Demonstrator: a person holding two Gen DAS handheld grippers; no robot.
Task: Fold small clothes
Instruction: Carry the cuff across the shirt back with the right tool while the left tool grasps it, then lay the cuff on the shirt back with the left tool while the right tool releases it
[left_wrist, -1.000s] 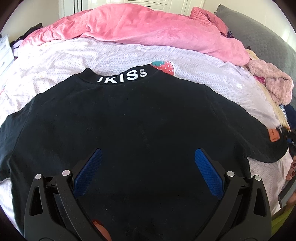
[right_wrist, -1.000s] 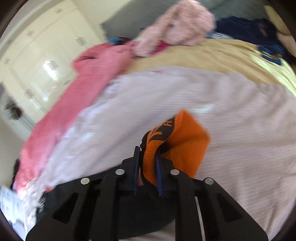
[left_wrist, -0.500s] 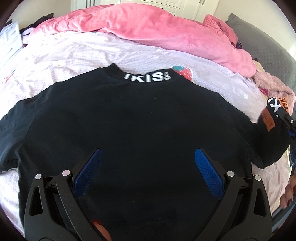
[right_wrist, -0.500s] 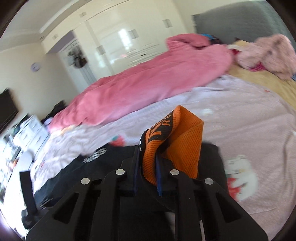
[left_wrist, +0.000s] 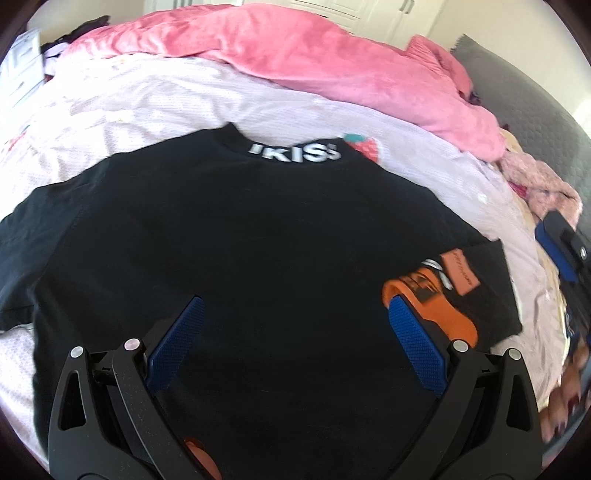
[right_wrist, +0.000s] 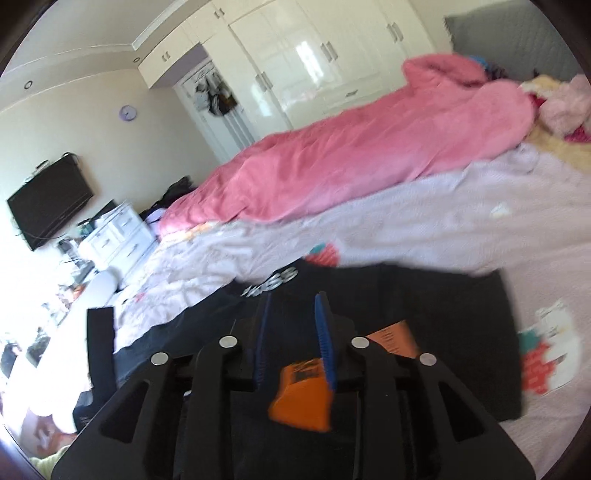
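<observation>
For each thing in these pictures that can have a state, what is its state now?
black shirt: spread flat on the bed, right sleeve folded in.
orange cuff: lying on the shirt, released.
left gripper: jaws wide open, nothing between them.
right gripper: jaws just opened, empty.
pink blanket: bunched up.
wardrobe doors: closed.

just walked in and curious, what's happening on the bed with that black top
A person holding a gripper in each hand is folding a black top spread flat on the bed sheet. The right sleeve, with its orange cuff, now lies folded in over the body. The right gripper has just been opening; the cuff lies below its fingers, nothing pinched between them. The left gripper hangs open over the hem. The left sleeve is not yet folded.
</observation>
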